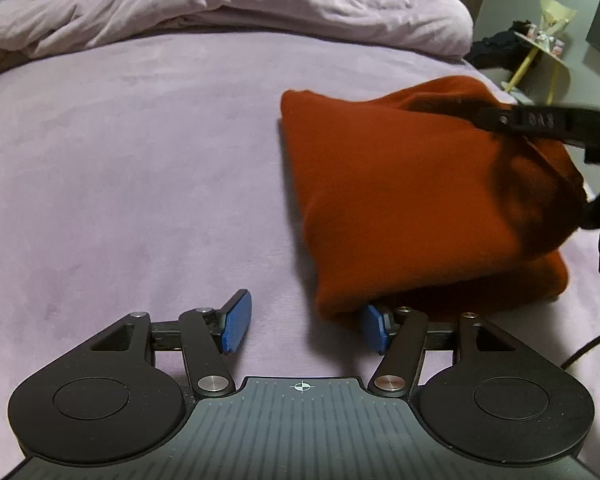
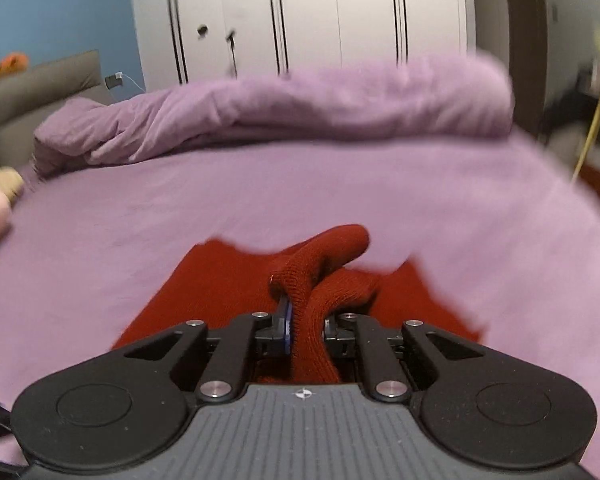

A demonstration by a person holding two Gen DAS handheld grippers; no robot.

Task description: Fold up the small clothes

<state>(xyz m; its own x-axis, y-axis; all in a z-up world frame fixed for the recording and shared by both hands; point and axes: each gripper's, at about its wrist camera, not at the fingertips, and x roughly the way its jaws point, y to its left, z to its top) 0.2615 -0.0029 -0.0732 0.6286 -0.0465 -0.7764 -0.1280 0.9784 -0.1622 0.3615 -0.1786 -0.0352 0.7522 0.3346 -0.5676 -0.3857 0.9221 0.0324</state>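
Observation:
A rust-red knitted garment (image 1: 412, 200) lies folded on the purple bed sheet (image 1: 140, 168), to the right of centre in the left wrist view. My left gripper (image 1: 305, 326) is open and empty, low over the sheet, its right pad (image 1: 374, 326) against the garment's near corner. My right gripper (image 2: 306, 322) is shut on a bunched fold of the red garment (image 2: 320, 272) and holds it above the rest of the cloth. The right gripper also shows in the left wrist view (image 1: 500, 120), over the garment's far right part.
A rumpled purple duvet (image 1: 228, 12) lies along the far side of the bed. White wardrobe doors (image 2: 320, 20) stand behind it. A grey headboard (image 2: 40, 92) is at the left. A small side table (image 1: 540, 48) with items stands beyond the bed's right edge.

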